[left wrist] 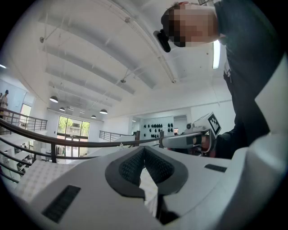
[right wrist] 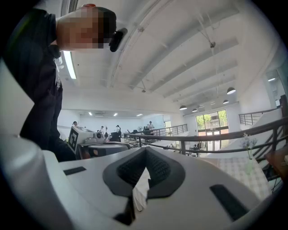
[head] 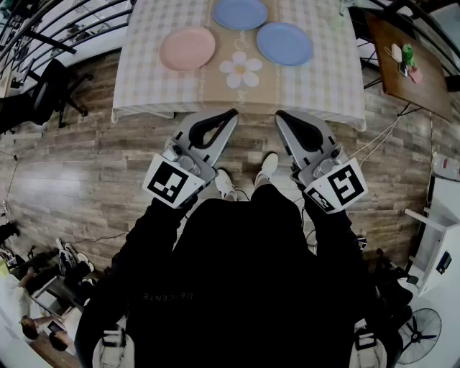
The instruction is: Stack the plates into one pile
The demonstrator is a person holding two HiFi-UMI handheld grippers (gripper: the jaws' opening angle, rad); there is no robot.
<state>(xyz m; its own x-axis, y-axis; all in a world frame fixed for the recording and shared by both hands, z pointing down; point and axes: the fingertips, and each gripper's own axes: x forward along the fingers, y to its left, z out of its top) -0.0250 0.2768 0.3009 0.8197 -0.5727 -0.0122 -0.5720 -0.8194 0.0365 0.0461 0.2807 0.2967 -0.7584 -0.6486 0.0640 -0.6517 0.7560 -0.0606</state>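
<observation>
Three plates lie apart on the checkered tablecloth at the top of the head view: a pink plate at left, a blue plate at the far middle, and another blue plate at right. My left gripper and right gripper hang side by side over the floor, just short of the table's near edge. Both are level, shut and hold nothing. In its own view the left gripper has its jaws touching, and so does the right gripper in its view.
A flower print marks the cloth near the table's front. A brown side table with small items stands at right, a fan at lower right, dark chairs at left. The person's shoes rest on the wooden floor.
</observation>
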